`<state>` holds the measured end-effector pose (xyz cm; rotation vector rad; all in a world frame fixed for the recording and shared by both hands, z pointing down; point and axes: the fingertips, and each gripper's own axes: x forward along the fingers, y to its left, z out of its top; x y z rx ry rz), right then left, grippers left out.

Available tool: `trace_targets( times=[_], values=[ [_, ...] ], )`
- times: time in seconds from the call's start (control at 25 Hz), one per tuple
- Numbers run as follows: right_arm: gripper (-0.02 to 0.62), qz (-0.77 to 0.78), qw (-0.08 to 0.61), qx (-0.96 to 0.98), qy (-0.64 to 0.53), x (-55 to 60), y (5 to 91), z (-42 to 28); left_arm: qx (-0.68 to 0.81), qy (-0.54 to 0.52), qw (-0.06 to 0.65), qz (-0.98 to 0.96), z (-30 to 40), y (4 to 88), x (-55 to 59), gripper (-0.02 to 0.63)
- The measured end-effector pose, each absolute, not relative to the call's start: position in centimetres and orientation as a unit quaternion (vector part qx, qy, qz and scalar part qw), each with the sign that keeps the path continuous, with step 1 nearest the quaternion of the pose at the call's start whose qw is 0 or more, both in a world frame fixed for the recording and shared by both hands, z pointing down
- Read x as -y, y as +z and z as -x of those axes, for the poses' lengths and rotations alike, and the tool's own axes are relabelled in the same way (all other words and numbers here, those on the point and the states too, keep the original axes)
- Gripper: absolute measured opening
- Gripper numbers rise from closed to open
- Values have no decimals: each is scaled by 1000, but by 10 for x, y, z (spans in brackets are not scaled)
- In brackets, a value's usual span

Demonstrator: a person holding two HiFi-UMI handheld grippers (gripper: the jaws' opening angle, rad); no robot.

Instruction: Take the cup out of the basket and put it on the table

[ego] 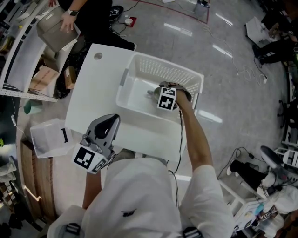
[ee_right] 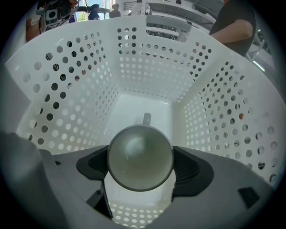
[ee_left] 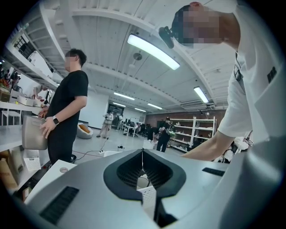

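A white perforated basket (ego: 139,65) stands on the white table (ego: 88,93), toward its right side. My right gripper (ego: 160,91) reaches steeply down into it. In the right gripper view a grey cup (ee_right: 140,156) stands upright on the basket's floor (ee_right: 143,105), its handle pointing away from me. The right gripper (ee_right: 140,166) has a dark pad against each side of the cup's rim, shut on it. My left gripper (ego: 113,120) hovers over the table's near edge, level, apart from the basket. Its jaws (ee_left: 142,157) meet at the tips with nothing between them.
A person in black (ego: 88,14) stands past the table's far left corner holding a grey bin (ego: 56,30). Shelving (ego: 18,56) runs along the left. A white box (ego: 49,137) sits by the table's left side. Cables trail on the floor at right (ego: 233,158).
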<state>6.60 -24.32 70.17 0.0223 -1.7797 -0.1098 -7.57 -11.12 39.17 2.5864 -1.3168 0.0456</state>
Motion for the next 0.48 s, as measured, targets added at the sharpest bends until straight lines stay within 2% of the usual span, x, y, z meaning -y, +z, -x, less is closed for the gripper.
trace_targets(
  times=[0.48],
  values=[
    [427, -14, 628, 777, -49, 240, 697, -68, 449, 18, 119, -885, 74, 393, 109, 11]
  ],
)
